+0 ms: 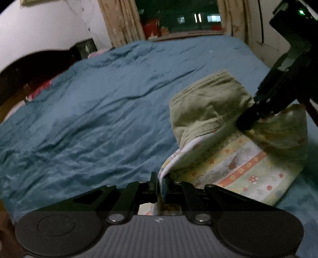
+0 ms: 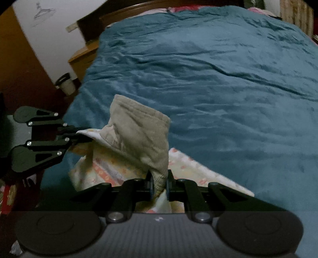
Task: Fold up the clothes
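A: Starting nearest you: your left tongs point(image 1: 159, 184) are pinching shut on a thin white hem of the garment point(image 1: 234, 158), and the jaws are standing almost closed because there is so little cloth between them.

B: And my right?

A: Your right tongs point(image 2: 159, 184) are clamping a thicker bunch, the ribbed olive cuff point(image 2: 139, 135), so the jaws are standing a little wider, with fabric filling the gap. In the left view you are seeing that same tool coming in from the right side.

B: Where is the garment lying?

A: It is partly lifting between your two grips and partly resting on the bed point(image 2: 218, 79), at the near edge of the blue cover. The printed panel is draping down and lying on the cover; the olive part is standing up like a tent.

B: How is it going to handle?

A: I am judging it as light, soft and limp, looking padded or quilted. It is sagging wherever you are not holding it, so it will not keep a crease by itself. The cover is looking smooth, so the garment may be sliding as you drag it.

B: Where should I be gripping?

A: Hems, cuffs and corners are giving the firmest hold. Your left grip is looking shallow and could be slipping.

B: Farther off?

A: Only rumpled cover, running to the headboard point(image 2: 123, 13).
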`<state>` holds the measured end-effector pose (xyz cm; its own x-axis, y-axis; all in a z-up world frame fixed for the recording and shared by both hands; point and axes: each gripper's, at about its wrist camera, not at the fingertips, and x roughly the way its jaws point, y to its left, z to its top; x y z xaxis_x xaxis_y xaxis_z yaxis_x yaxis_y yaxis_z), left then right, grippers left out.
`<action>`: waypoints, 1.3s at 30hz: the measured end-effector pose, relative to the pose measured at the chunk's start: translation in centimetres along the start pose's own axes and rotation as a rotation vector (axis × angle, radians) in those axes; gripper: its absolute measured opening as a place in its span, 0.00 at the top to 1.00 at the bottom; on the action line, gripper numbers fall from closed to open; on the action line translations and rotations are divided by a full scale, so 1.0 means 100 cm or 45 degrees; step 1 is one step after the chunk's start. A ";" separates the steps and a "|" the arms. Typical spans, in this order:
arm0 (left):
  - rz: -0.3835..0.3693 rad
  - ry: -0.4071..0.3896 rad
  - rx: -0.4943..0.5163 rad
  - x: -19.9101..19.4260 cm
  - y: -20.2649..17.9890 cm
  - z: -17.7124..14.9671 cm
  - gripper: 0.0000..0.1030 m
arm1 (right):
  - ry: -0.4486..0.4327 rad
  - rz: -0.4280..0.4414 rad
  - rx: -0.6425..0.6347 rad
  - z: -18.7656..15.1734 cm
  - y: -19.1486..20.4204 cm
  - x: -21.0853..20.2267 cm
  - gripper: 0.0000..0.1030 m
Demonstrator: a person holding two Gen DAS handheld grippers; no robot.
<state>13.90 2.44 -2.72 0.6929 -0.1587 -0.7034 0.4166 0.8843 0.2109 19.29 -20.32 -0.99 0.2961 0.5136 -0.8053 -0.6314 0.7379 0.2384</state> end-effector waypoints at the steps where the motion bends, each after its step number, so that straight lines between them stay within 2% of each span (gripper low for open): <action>1: 0.000 0.019 -0.009 0.008 0.001 -0.001 0.93 | 0.009 -0.010 0.017 0.000 -0.004 0.008 0.88; 6: 0.016 0.073 -0.062 0.029 0.004 -0.006 0.84 | 0.007 -0.084 0.089 -0.003 -0.024 0.028 0.70; 8: 0.029 0.078 -0.083 0.031 0.007 -0.006 0.68 | -0.009 -0.108 0.110 -0.004 -0.030 0.030 0.62; 12: 0.048 0.092 -0.130 0.032 0.015 -0.005 0.56 | -0.055 -0.152 0.142 -0.004 -0.038 0.024 0.59; 13: 0.062 0.098 -0.138 0.032 0.016 -0.005 0.49 | -0.070 -0.173 0.138 -0.003 -0.039 0.021 0.59; 14: 0.072 0.101 -0.147 0.032 0.017 -0.004 0.47 | -0.089 -0.211 0.125 -0.003 -0.037 0.018 0.59; 17: 0.086 0.112 -0.172 0.029 0.018 -0.003 0.46 | -0.173 -0.310 0.106 -0.002 -0.030 0.002 0.59; 19: 0.097 0.121 -0.183 0.029 0.018 -0.002 0.43 | -0.227 -0.316 0.093 -0.003 -0.024 -0.010 0.59; 21: 0.105 0.131 -0.197 0.028 0.018 -0.001 0.41 | -0.260 -0.262 0.100 -0.005 -0.014 -0.019 0.59; 25: 0.108 0.144 -0.224 0.028 0.023 0.000 0.33 | -0.206 -0.154 0.098 -0.018 -0.001 -0.011 0.60; 30: 0.119 0.157 -0.235 0.028 0.029 -0.001 0.22 | -0.112 -0.172 0.140 -0.033 -0.013 0.013 0.65; 35: 0.122 0.161 -0.258 0.027 0.032 -0.001 0.19 | -0.126 -0.249 0.233 -0.042 -0.038 0.010 0.69; 39: 0.123 0.165 -0.288 0.025 0.035 0.000 0.17 | -0.194 -0.344 0.205 -0.039 -0.039 -0.007 0.68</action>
<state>17.05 5.16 -3.72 0.6360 -0.0246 -0.7713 0.2006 0.9704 0.1344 18.73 -25.26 -3.52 0.5484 0.3405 -0.7638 -0.3980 0.9096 0.1198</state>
